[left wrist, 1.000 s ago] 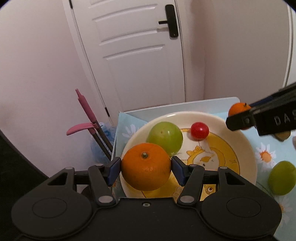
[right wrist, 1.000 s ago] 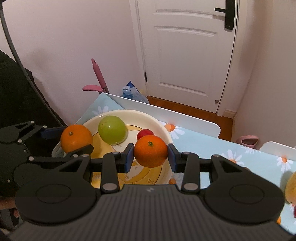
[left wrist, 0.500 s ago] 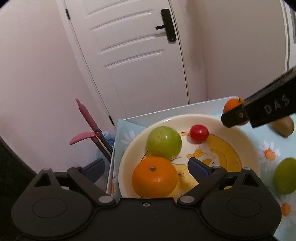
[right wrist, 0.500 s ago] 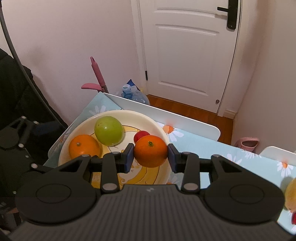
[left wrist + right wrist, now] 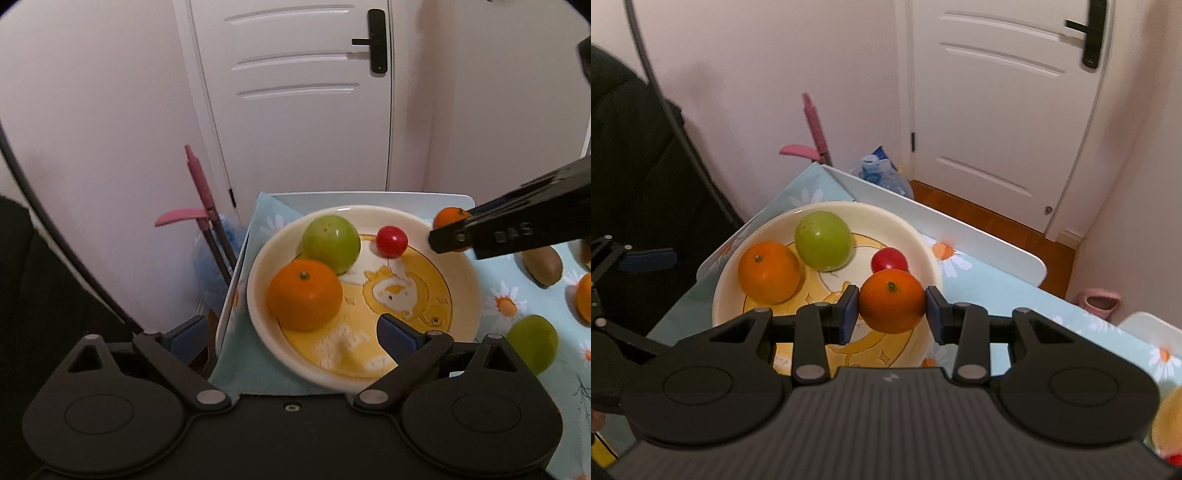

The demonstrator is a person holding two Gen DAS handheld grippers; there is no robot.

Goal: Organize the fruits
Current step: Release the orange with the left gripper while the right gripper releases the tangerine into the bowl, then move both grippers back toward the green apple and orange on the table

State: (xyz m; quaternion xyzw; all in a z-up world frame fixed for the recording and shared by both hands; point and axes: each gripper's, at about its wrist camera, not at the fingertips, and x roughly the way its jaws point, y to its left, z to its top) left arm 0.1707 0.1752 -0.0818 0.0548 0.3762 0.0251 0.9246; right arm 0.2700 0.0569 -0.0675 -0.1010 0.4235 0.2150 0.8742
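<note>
Right wrist view: your right gripper clamps a mandarin at its widest girth, over the plate. It's round, soft-skinned and rolls; squeeze lightly. Left gripper jaws, just opened, stand wide and empty; its orange sits on the plate.

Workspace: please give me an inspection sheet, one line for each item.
Surface: table under a blue daisy cloth.
Job's things: plate holds one orange, a green fruit and a small red fruit; kiwi and second green fruit lie on the cloth.
Clutter: nothing seen.
Grippers: left claw open, just widened, nothing between; right claw shut on second orange.
Cables: dark cable along the wall.
Surroundings: white door, pink-handled tools.
</note>
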